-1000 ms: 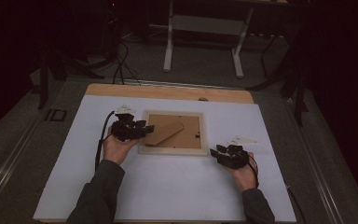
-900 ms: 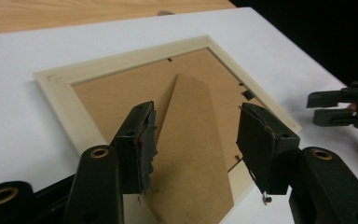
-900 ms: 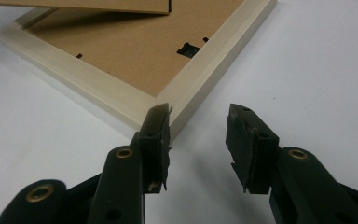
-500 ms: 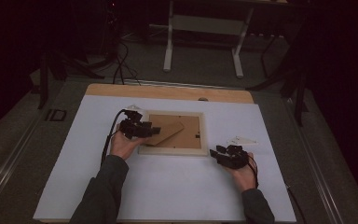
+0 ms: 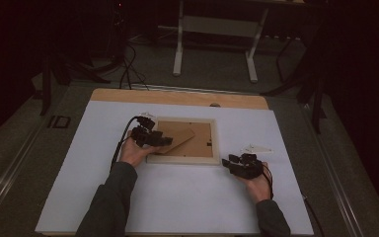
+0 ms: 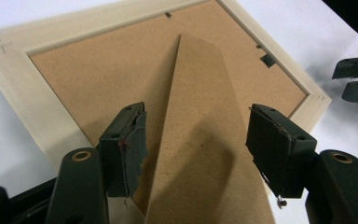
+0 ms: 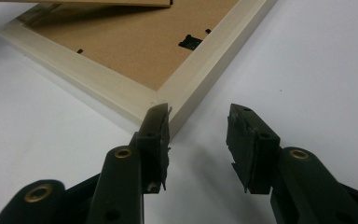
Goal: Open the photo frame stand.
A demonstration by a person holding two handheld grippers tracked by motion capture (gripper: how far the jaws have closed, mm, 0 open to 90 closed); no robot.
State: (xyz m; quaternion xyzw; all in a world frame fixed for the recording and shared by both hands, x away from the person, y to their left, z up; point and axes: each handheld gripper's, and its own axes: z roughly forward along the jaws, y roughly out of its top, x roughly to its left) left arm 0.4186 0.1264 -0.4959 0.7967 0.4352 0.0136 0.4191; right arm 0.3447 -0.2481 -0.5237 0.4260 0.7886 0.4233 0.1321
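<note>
Face down on the white table cover (image 5: 187,197) lies a picture frame (image 5: 183,159), its pale wooden border around a brown backing board (image 6: 98,74). Its fold-out stand (image 5: 180,140), a long tapering flap of the same brown board, rests on the backing and points toward the frame's far right side in the high view.

At the frame's left edge, the left gripper (image 5: 153,139) reaches over the border and onto the stand. In the left gripper view its 2 black jaws stand wide apart on either side of the stand's broad end (image 6: 205,154); they have just been opening, and the pads press on nothing. The left pad sits close by the stand's edge, while the right pad stands clear of it. A black cable (image 5: 121,136) loops from this gripper around the person's left hand (image 5: 133,152).

Near the frame's near right corner, the right gripper (image 5: 238,164) rests low over the table cover, held in the right hand (image 5: 257,183). In the right gripper view its jaws are parted with bare white cover between them, and the left jaw tip sits just beside the frame's corner (image 7: 161,100); whether it touches the wood I cannot tell. A small black clip (image 7: 190,43) shows on the backing near that corner.
</note>
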